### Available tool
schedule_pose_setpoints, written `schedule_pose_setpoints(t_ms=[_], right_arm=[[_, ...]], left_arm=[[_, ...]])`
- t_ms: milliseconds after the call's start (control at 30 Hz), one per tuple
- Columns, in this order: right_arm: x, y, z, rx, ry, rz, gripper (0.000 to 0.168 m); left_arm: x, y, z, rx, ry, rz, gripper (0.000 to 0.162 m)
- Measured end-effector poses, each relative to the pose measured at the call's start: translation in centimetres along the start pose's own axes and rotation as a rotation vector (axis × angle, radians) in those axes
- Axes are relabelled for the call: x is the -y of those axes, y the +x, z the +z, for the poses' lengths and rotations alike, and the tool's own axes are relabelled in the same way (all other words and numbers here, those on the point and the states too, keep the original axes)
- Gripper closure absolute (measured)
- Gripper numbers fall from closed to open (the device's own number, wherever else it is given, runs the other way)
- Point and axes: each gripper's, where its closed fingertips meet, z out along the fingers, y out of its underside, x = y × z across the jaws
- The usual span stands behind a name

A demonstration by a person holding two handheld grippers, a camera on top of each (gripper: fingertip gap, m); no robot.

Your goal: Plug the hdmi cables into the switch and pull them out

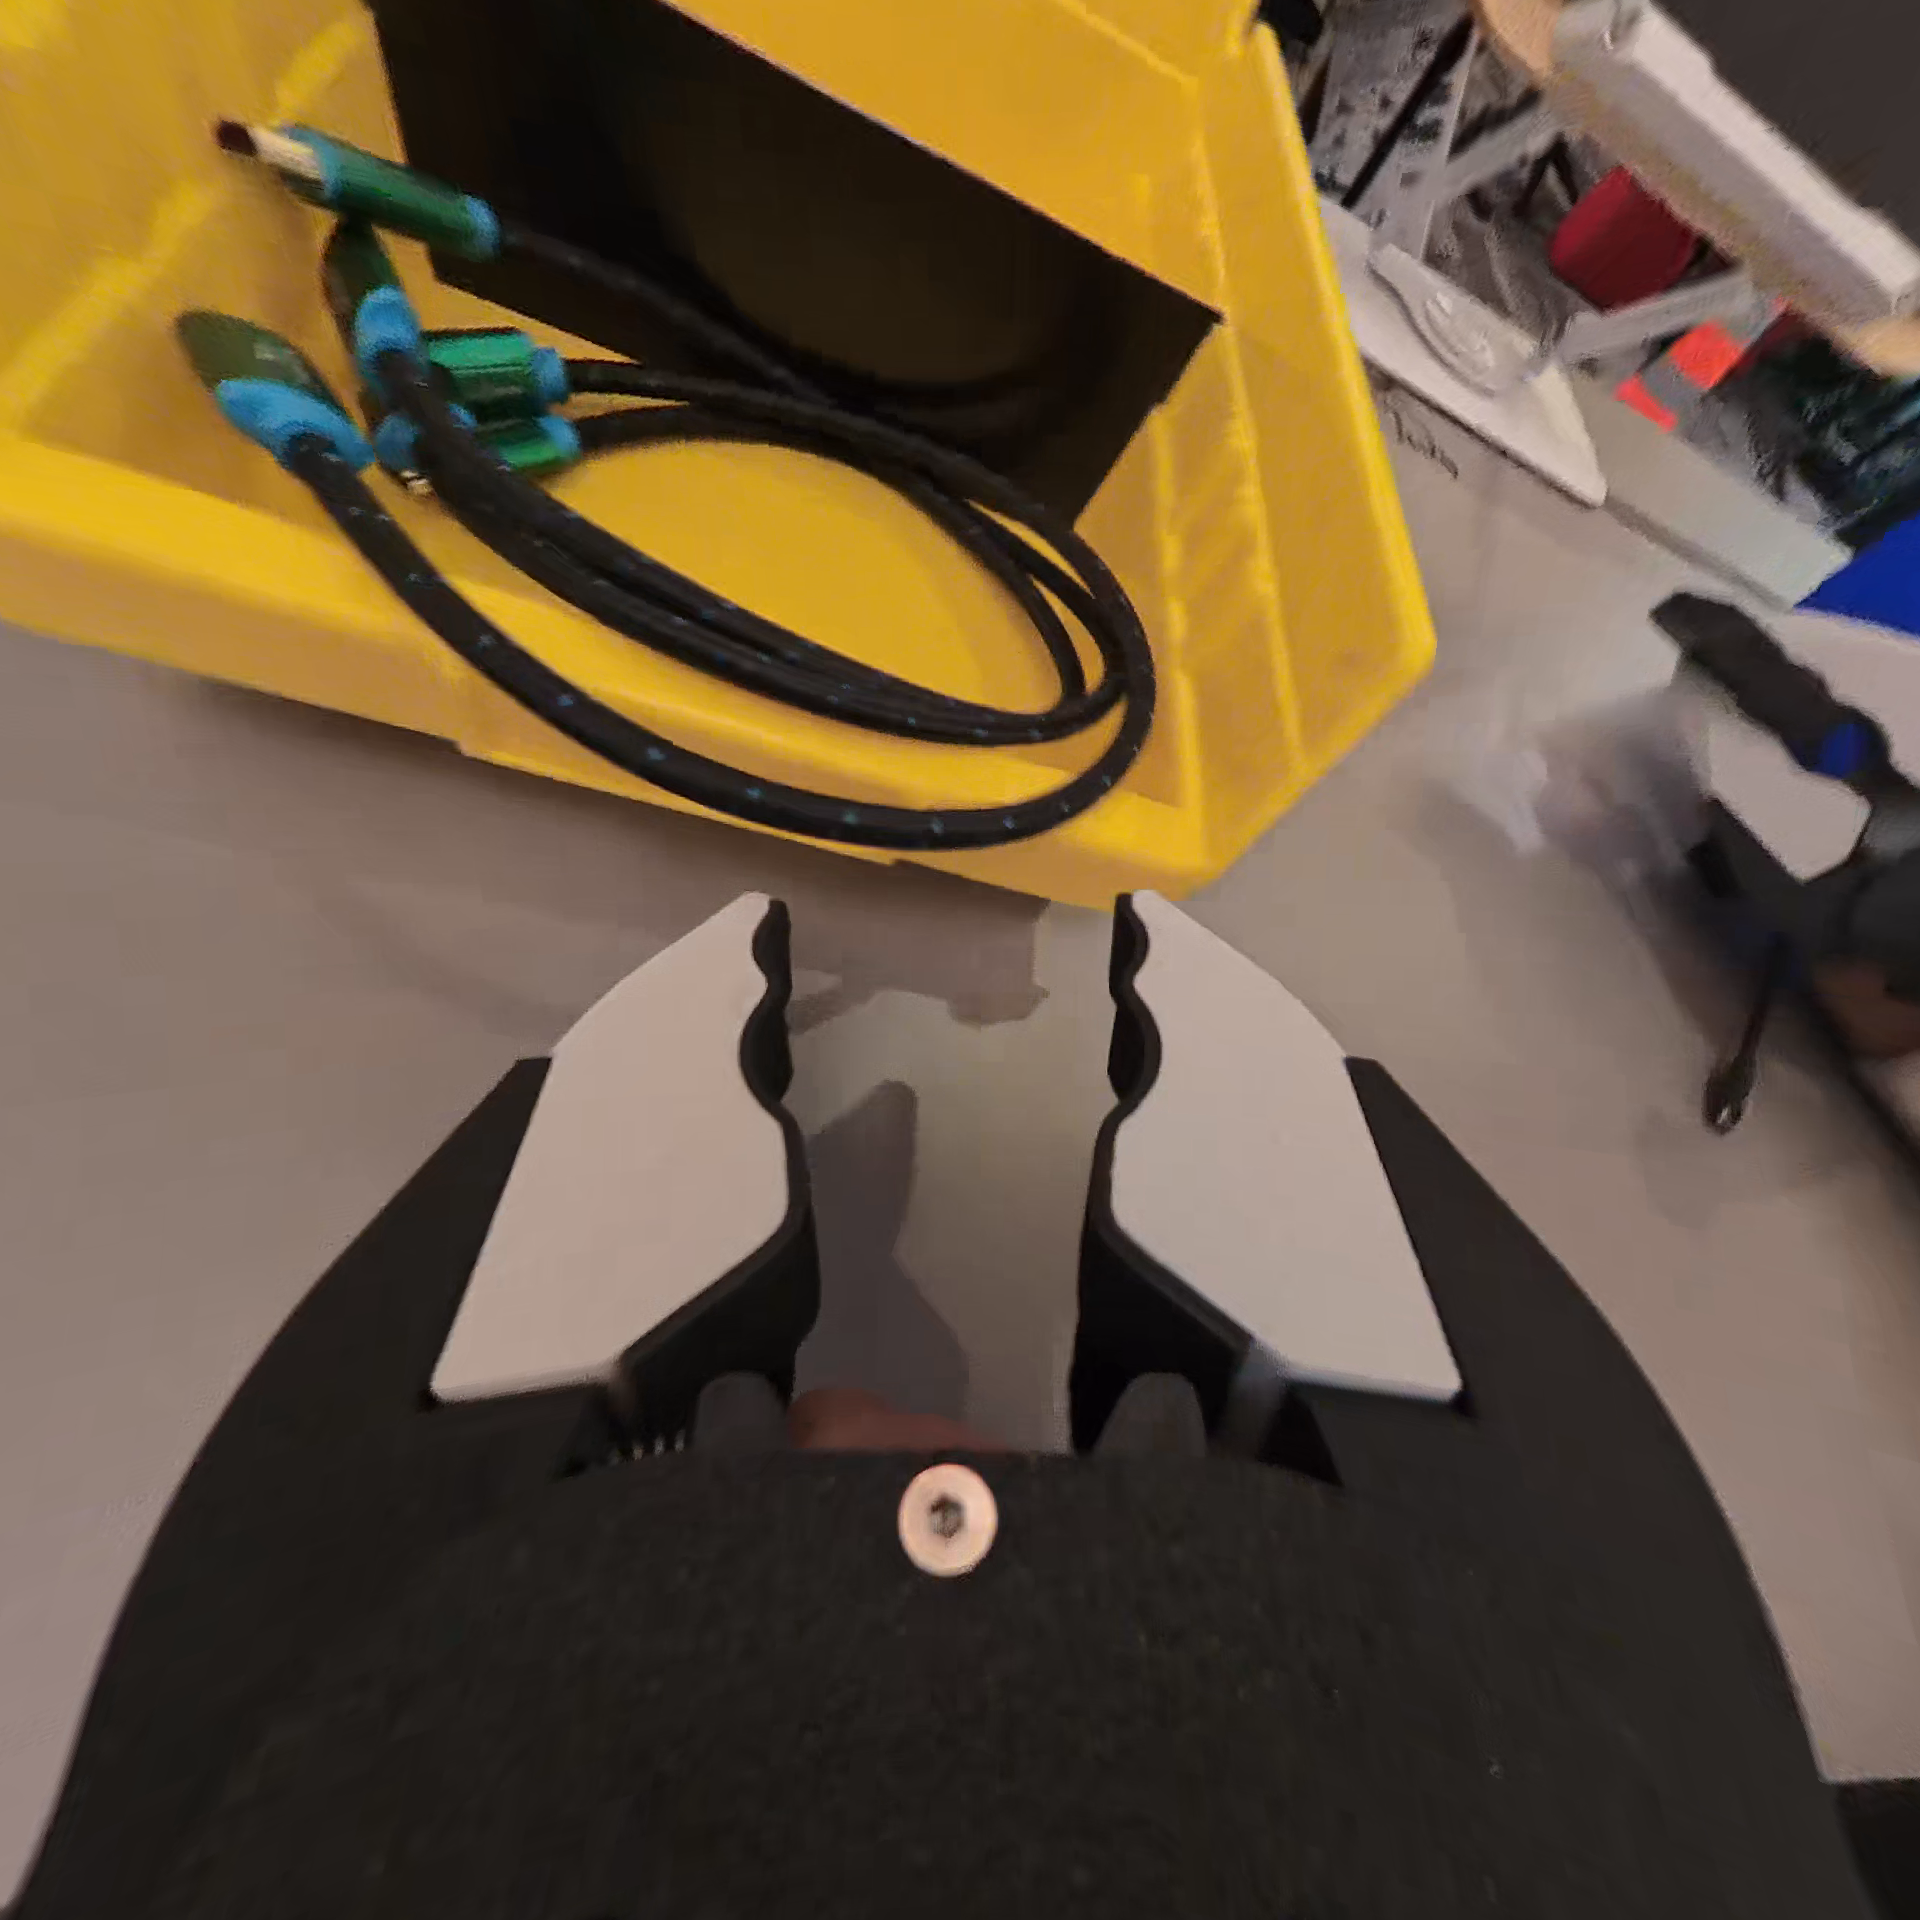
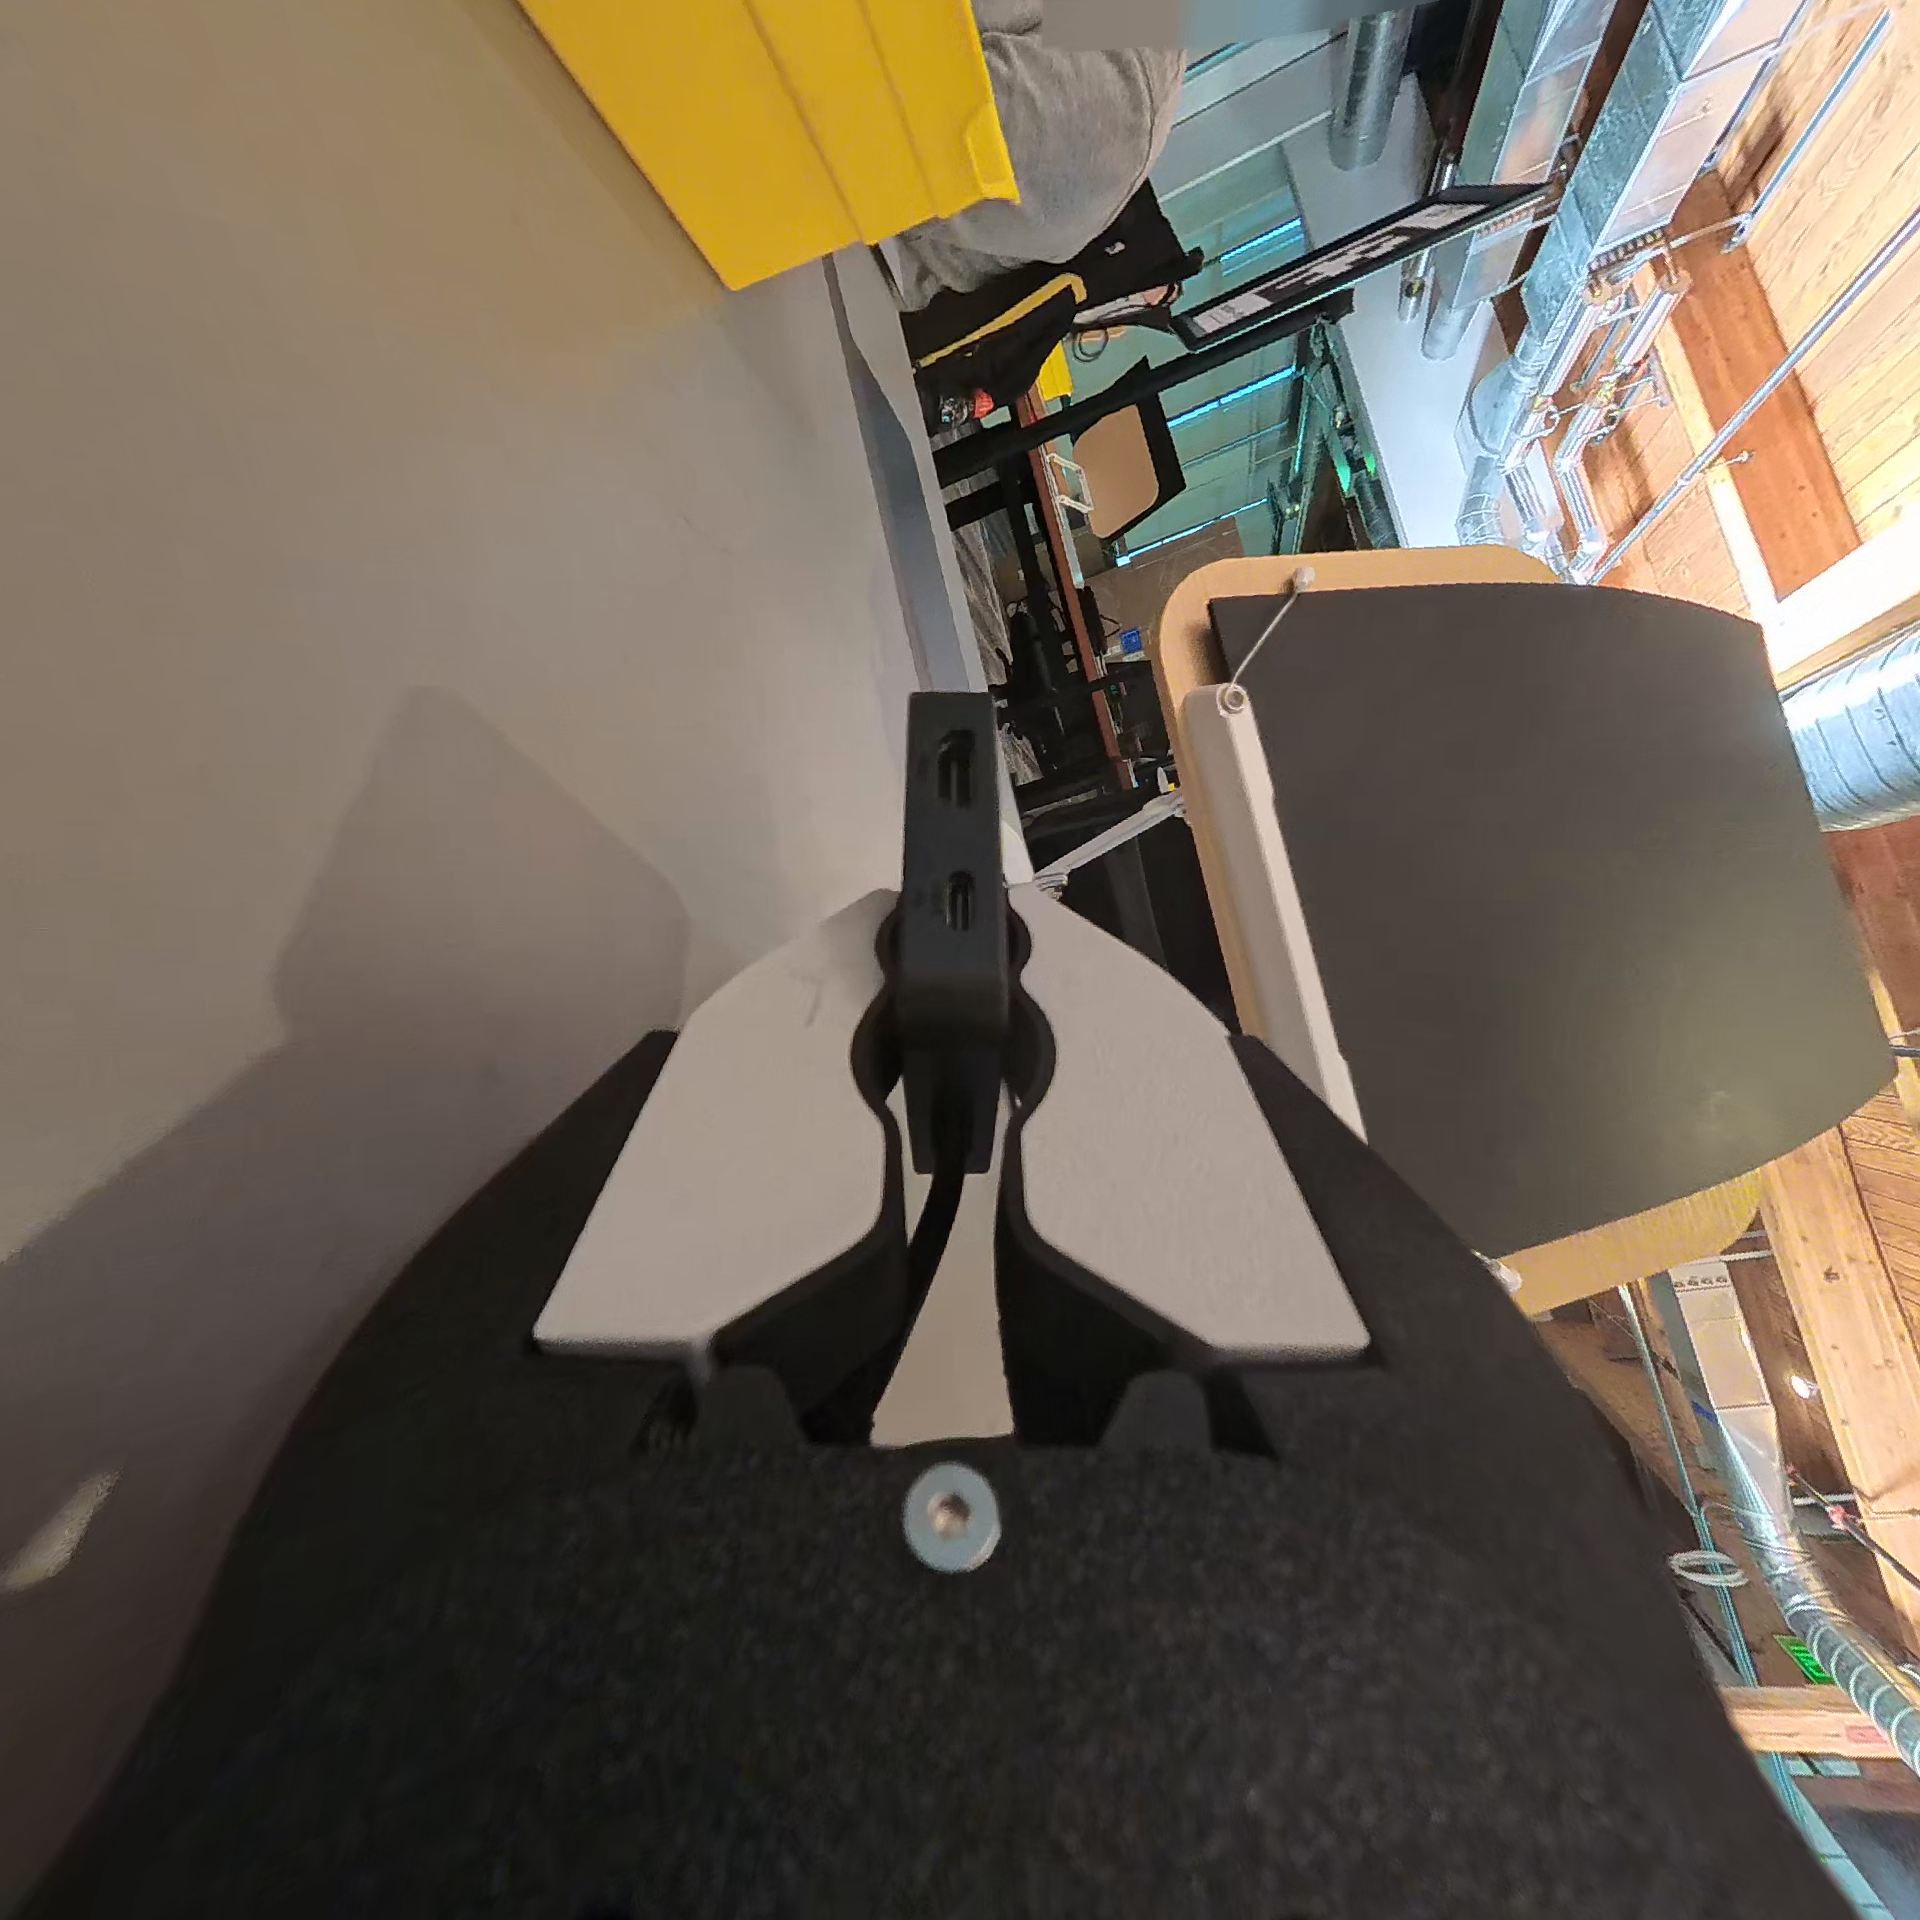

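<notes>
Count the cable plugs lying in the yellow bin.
5, maybe more hidden: one plug at the back by the black box, one front left, one upright between them, two stacked mid-bin.

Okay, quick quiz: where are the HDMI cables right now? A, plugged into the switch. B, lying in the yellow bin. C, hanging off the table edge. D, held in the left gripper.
B: the HDMI cables lie coiled in the yellow bin, while the left gripper is open and empty and the switch in the right gripper has empty ports.
</notes>
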Motion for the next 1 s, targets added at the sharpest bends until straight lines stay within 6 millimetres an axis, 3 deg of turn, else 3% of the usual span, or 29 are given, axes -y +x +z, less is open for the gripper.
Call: schedule_pose_setpoints(t_ms=[133,233,333,433,567,667,800,900,1000], right_arm=[[0.0,-0.5,0.1,0.019,-0.004,-0.020,0.154],[0.0,-0.7,0.1,0.026,-0.007,-0.029,0.154],[-0.1,-0.8,0.0,0.027,-0.013,-0.038,0.154],[-0.1,-0.7,-0.1,0.023,-0.015,-0.036,0.154],[-0.2,-0.6,-0.1,0.023,-0.018,-0.026,0.154],[-0.2,-0.6,-0.2,0.020,-0.020,-0.030,0.154],[-0.3,-0.4,-0.4,0.011,-0.021,-0.031,0.154],[-0.4,0.0,-0.5,-0.002,-0.017,-0.009,0.154],[-0.5,0.3,-0.5,-0.008,-0.014,0.019,0.154]], left_arm=[[2.4,-1.1,0.4,-0.029,0.055,-0.112,0.117],[3.3,-0.4,0.0,-0.154,0.059,-0.195,0.142],[3.5,0.0,-1.1,-0.206,0.034,-0.219,0.150],[4.8,0.6,-3.3,-0.241,0.056,-0.161,0.153],[7.3,2.0,-5.6,-0.251,0.080,0.068,0.154],[9.5,4.7,-8.0,-0.377,0.118,0.169,0.155],[11.7,8.8,-12.7,-0.608,0.198,0.221,0.156],[11.6,12.5,-16.3,-0.810,0.216,0.225,0.157],[10.2,15.9,-18.2,-1.033,0.169,0.141,0.156]])
